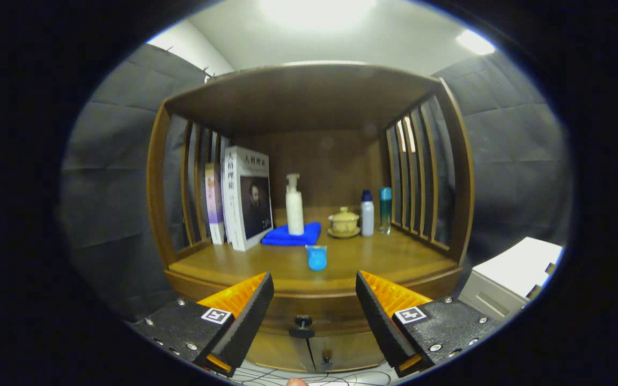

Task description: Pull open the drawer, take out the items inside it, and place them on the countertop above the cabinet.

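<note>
books (242, 198); pump bottle (294, 206); lidded teacup (344, 221)

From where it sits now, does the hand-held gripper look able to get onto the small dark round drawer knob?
Probably yes. The hand-held gripper is open, and the small dark round drawer knob sits between its fingers, just ahead, on the wooden cabinet's front. Nothing lies between them; the small blue cup stands higher up on the countertop.
</note>
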A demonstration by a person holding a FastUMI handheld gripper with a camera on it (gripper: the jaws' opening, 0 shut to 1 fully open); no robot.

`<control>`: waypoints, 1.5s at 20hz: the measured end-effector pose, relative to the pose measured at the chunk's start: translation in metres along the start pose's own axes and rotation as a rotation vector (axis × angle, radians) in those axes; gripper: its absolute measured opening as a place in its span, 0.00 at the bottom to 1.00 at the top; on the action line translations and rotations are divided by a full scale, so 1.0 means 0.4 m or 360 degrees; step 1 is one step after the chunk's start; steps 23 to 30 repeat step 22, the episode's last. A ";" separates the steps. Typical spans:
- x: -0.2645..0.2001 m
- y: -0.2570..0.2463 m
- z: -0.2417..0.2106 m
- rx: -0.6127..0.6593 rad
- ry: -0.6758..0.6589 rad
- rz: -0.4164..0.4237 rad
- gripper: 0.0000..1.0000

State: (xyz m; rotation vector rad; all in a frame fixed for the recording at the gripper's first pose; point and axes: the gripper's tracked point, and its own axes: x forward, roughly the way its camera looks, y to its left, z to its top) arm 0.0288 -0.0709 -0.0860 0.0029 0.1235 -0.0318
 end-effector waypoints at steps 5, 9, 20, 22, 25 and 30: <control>-0.053 -0.035 0.220 -0.0177 -0.0113 -0.0021 0.95; -0.099 0.003 0.287 -0.0185 -0.0147 0.0041 0.95; -0.153 0.031 0.218 -0.0200 -0.0050 -0.0008 0.95; -0.155 0.031 0.202 -0.0268 -0.0032 -0.0019 0.95; -0.155 0.031 0.202 -0.0268 -0.0032 -0.0019 0.95; -0.155 0.031 0.202 -0.0268 -0.0032 -0.0019 0.95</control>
